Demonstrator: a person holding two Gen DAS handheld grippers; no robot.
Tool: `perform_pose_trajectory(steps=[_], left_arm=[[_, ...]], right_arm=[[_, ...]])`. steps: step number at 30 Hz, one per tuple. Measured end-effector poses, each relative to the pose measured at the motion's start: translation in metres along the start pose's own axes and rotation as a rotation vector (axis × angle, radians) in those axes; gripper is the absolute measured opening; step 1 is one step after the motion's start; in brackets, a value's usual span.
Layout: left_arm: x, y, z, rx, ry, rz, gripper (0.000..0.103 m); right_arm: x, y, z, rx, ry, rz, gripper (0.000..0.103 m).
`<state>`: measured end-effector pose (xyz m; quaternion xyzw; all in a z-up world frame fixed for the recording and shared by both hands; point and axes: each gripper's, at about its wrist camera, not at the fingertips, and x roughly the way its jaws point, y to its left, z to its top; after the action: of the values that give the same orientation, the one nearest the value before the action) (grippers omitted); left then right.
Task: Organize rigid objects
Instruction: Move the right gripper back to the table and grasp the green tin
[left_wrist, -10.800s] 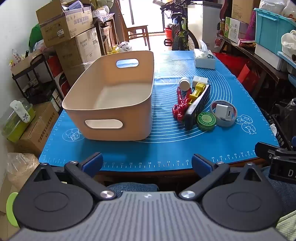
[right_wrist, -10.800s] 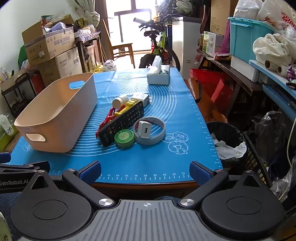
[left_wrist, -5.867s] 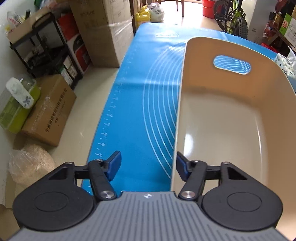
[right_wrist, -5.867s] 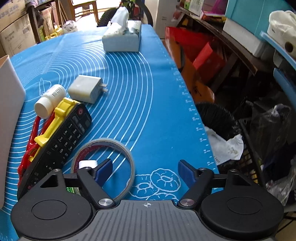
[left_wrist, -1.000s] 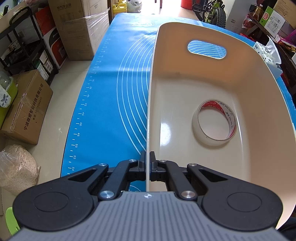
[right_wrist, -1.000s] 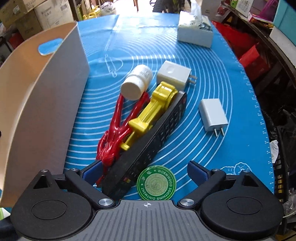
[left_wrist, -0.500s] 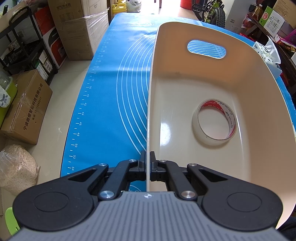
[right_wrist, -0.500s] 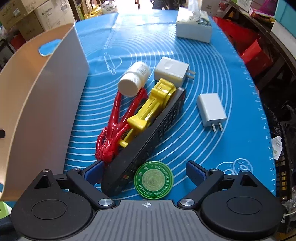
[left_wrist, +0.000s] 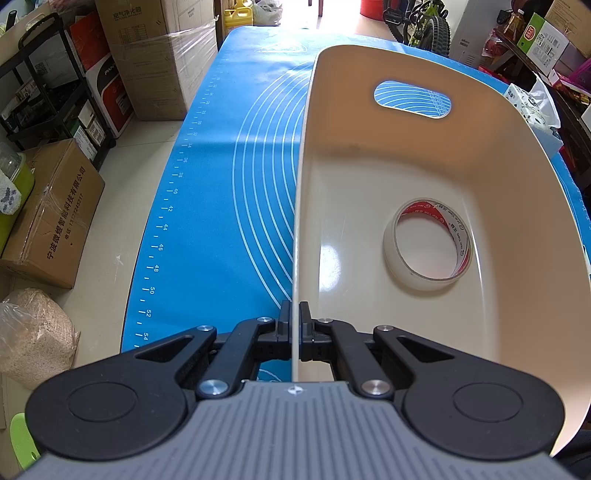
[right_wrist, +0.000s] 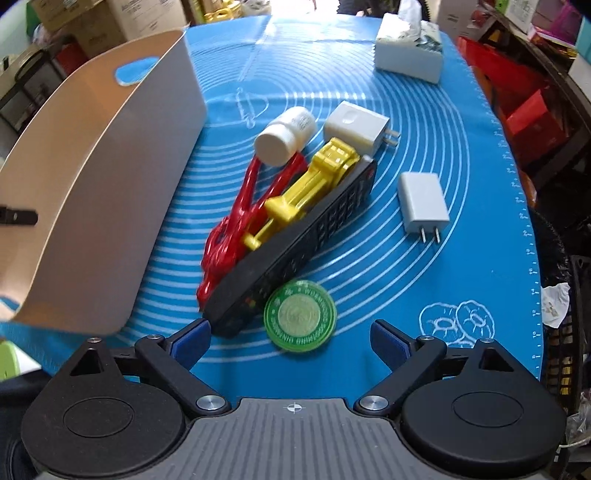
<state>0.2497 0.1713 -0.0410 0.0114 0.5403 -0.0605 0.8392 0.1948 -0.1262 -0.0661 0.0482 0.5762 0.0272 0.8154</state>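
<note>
My left gripper is clamped on the bin wall; the tape lies inside. My right gripper is apart, just above the green tin beside the remote. I think the next move is closing on the tin without touching the remote.

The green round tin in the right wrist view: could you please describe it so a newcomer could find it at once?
On the blue mat, right of the beige bin, lies a cluster of small objects. At its near end, touching the black remote, sits the green tin. It is the only flat, round, green thing there, just ahead of the open right gripper.
</note>
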Motion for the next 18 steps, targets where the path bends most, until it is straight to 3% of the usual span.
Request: perform_pose_trajectory(steps=[11,18], left_arm=[[0.000,0.000,0.001,0.002,0.000,0.005,0.003],[0.000,0.000,0.000,0.002,0.000,0.005,0.003]], right_arm=[[0.028,0.004,0.004,-0.098,0.032,-0.104,0.081],[0.034,-0.003,0.009,-0.080,0.025,-0.077,0.073]])
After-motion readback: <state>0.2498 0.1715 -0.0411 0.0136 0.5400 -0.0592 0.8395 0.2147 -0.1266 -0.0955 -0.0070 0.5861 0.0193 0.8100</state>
